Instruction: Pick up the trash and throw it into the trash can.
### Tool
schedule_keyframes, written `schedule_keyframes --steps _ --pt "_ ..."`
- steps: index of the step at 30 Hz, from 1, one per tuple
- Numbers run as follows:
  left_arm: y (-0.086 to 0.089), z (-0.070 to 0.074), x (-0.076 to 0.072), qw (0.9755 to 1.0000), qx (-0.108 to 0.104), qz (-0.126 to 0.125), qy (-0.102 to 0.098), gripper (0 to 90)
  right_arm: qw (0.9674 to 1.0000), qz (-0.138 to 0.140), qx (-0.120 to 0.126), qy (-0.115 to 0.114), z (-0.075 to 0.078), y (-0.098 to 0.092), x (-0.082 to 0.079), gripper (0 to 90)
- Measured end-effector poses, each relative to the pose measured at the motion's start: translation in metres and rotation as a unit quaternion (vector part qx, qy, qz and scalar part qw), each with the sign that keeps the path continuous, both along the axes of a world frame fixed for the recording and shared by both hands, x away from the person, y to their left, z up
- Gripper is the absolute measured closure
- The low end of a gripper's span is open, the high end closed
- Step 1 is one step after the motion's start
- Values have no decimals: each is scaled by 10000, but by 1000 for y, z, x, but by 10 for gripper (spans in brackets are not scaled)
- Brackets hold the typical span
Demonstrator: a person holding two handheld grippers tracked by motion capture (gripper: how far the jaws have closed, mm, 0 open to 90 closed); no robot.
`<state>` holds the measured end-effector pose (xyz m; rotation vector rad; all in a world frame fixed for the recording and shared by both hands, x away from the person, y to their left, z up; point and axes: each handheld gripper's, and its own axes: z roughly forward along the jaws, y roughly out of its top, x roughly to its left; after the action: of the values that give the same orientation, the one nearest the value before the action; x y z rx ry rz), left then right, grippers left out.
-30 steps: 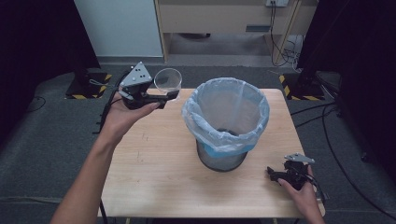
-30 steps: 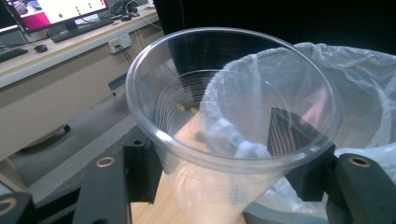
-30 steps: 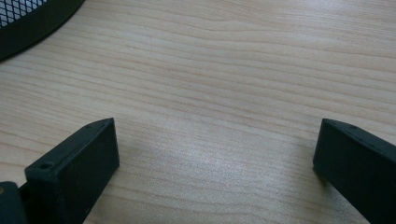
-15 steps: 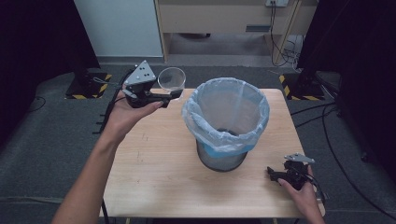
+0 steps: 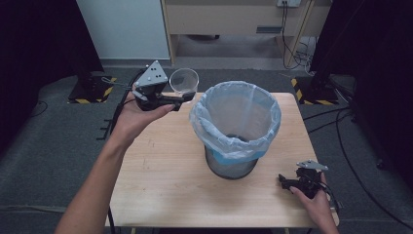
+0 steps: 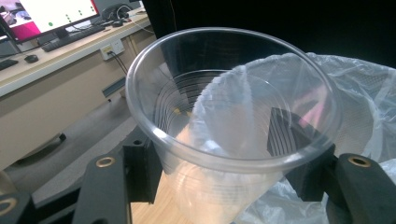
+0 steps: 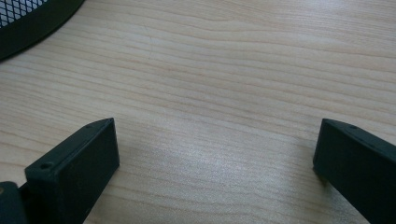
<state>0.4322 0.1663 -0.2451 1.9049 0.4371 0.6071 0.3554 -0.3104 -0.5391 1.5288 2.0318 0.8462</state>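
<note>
A clear plastic cup is pinched betw. the jaws of the left hand-held gripper, held above the desk w/ mouth tilted. Just beyond it, towards the tips, a lined mesh bin is seen. The right hand-held gripper is rested on the desk near the bin's base, jaws spread, nothing betw. them.

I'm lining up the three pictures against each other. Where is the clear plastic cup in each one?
High view: clear plastic cup upper left of centre, held in the left gripper, left of the bin.
Left gripper view: the cup spans the middle, between the jaws.
Right gripper view: not in it.
Shared landmark: the bag-lined bin.
</note>
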Motion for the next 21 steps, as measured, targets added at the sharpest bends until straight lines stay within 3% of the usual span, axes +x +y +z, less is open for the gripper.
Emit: schedule_keyframes --steps 10,21 --pt "-9 5 -2 10000 22 -82 -47 381 10000 7 0 -2 0 0 0 3" --pt "-33 4 0 9994 40 -343 21 377 10000 23 -1 -2 0 0 0 3"
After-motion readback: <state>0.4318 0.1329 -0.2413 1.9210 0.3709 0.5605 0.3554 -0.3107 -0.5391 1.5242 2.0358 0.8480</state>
